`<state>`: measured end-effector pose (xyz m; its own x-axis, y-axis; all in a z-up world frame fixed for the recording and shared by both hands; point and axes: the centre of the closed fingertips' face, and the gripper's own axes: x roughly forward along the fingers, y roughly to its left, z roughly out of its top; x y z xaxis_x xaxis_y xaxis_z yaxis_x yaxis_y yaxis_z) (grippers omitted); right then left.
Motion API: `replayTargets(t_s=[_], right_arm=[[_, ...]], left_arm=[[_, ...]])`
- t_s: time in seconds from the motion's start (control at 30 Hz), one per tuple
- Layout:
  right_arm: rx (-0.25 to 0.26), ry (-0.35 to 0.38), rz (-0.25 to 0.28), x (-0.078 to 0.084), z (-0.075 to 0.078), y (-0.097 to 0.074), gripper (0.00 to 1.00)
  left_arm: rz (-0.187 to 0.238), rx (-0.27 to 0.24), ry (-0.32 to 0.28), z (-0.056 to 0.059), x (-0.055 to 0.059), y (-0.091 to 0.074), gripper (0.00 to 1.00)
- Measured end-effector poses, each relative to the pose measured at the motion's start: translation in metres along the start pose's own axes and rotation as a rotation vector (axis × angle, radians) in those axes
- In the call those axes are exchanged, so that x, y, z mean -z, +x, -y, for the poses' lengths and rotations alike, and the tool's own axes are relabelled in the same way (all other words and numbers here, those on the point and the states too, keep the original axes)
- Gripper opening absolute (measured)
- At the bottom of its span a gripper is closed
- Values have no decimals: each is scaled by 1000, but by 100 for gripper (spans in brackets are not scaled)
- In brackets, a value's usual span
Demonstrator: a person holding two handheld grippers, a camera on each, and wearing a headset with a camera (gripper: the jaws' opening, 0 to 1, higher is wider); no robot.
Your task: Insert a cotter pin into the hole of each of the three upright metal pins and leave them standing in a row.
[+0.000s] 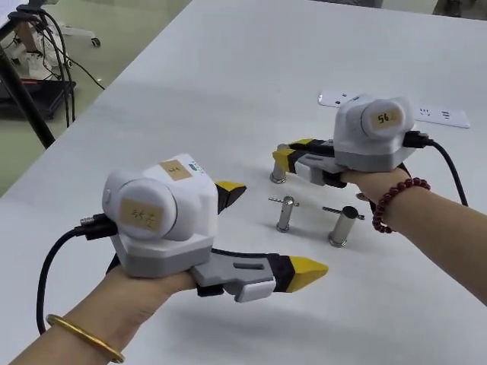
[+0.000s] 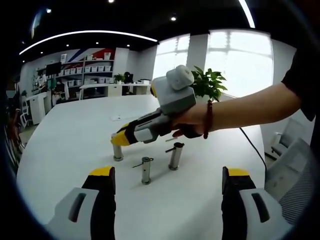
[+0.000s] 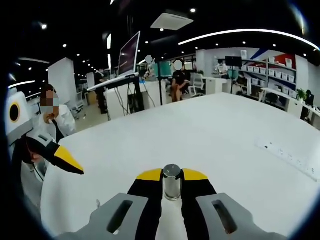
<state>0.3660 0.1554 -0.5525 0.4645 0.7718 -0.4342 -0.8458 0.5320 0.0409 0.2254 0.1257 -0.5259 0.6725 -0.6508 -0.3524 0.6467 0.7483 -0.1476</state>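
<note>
Two of the three pins are done: the middle metal pin [image 1: 284, 217] and the end metal pin [image 1: 342, 228] stand on the white table [image 1: 228, 91], each with a cotter pin [image 1: 283, 201] across its top. The bare metal pin [image 3: 171, 182] stands at the other end of the row, and we see no cotter pin in it. Our right gripper [image 1: 291, 152] is narrow, and its yellow tips seem to pinch this pin near the top. Our left gripper [image 1: 268, 230] is wide and holds nothing. We think the job now is to hold the bare pin straight up and not lean it. We should pinch softly and leave its little hole free. We cannot spot a loose cotter pin. We should also stay away from the two finished pins, which are close by and could tip.
</note>
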Motion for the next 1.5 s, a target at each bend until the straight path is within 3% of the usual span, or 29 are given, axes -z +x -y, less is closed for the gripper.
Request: replayTargets(t_s=[0.3, 0.53, 0.93, 1.2, 1.3, 1.5], right_arm=[[13, -13, -33, 6, 10, -13, 7], [36, -2, -25, 9, 24, -33, 7], [93, 17, -48, 31, 46, -84, 7], [138, 31, -52, 42, 54, -108, 7], [155, 38, -55, 46, 63, -115, 7], [178, 46, -57, 53, 53, -134, 7]], left_arm=[[-5, 7, 8, 2, 1, 1, 87], [-7, 9, 19, 4, 1, 1, 87], [-13, 17, 38, 7, 2, 3, 87], [-11, 15, 43, 6, 1, 3, 87], [-11, 15, 46, 7, 1, 3, 87], [-15, 19, 52, 8, 2, 4, 87]])
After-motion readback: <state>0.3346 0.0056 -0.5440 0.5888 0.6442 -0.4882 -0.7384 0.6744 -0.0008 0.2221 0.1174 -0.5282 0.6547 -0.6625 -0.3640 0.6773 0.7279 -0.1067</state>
